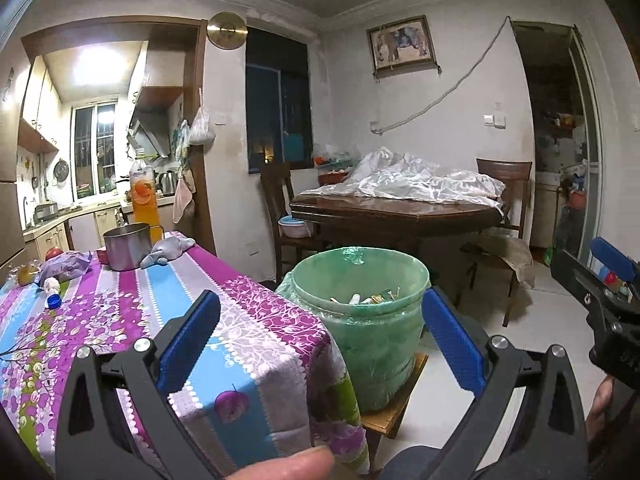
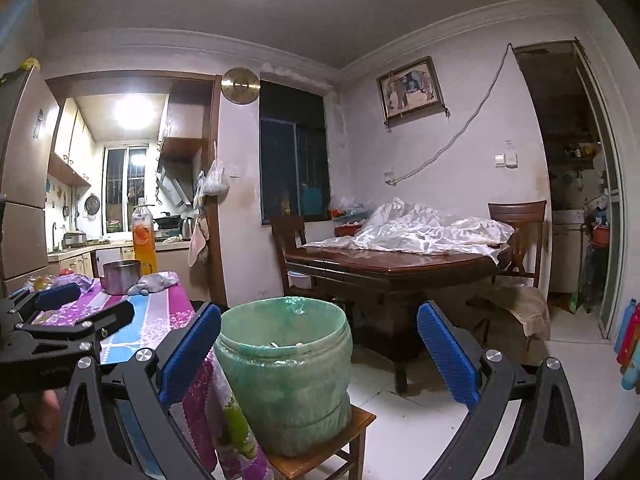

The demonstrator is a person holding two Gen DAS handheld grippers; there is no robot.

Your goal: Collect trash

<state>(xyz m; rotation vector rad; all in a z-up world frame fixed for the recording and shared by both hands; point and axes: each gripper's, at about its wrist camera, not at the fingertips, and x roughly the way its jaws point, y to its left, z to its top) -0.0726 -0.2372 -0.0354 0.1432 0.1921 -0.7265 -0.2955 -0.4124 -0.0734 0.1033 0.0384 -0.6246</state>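
Observation:
A green-lined trash bin (image 1: 360,320) stands on a small wooden stool (image 1: 394,404) beside the table with the purple and blue floral cloth (image 1: 120,320); several scraps lie inside it. It also shows in the right wrist view (image 2: 286,376). My left gripper (image 1: 320,336) is open and empty, held above the table's corner and the bin. My right gripper (image 2: 318,344) is open and empty, in front of the bin. On the cloth at the far left lie a blue bottle cap (image 1: 53,301), a crumpled white scrap (image 1: 51,284) and a purple wrapper (image 1: 66,266).
A steel pot (image 1: 126,246), an orange drink bottle (image 1: 142,196) and a grey cloth (image 1: 168,250) stand on the table's far end. A dark wooden dining table (image 1: 392,212) with white plastic sheeting and chairs fills the right. Kitchen doorway is at left.

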